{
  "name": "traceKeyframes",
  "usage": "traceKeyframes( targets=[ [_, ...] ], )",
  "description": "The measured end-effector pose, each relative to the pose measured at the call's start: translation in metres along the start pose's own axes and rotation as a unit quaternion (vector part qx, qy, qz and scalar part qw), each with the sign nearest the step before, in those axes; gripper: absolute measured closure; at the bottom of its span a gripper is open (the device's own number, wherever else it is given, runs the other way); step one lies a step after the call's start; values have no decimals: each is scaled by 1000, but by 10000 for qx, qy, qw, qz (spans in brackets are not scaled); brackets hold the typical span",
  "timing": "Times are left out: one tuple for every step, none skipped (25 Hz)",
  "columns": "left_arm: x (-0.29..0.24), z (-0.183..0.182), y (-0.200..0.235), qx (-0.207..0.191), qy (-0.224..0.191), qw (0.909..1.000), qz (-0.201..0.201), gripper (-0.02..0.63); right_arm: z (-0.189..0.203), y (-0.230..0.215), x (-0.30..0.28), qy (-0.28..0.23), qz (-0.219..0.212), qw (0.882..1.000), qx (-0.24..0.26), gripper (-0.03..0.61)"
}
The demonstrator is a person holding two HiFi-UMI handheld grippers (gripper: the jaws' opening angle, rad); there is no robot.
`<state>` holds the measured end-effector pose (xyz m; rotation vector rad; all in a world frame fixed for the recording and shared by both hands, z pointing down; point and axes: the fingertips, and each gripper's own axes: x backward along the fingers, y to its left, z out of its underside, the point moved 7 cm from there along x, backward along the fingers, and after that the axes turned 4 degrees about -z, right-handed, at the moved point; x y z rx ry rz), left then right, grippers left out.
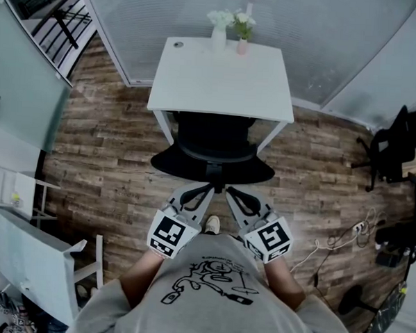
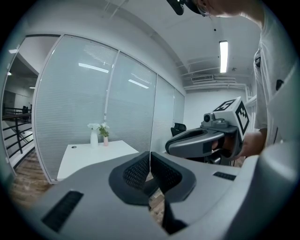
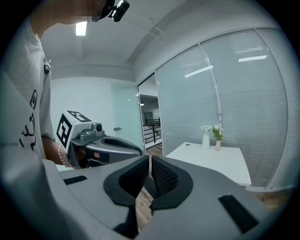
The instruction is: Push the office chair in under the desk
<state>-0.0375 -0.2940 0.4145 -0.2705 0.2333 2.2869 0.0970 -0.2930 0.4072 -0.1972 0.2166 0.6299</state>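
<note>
Apparently the office chair (image 1: 213, 156) stands at the near edge of the desk (image 1: 219, 79), with its seat partly beneath the top and the backrest outside it. The left gripper (image 1: 204, 192) and the right gripper (image 1: 234, 194) are both clenched with nothing between the jaws. They point at the back of the chair, very near it, though I cannot tell if they touch it. I judge the push mostly done, and perhaps only a small final shove is left.
</note>
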Motion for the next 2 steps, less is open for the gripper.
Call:
traceKeyframes(
  targets=[
    [0, 0, 1, 9, -16, 10000, -3, 604, 0, 0, -1, -8, 3, 10000, 9, 534],
    [0, 0, 1, 19, -37, 10000, -9, 604, 0, 0, -1, -17, 6, 10000, 19, 534]
  ],
)
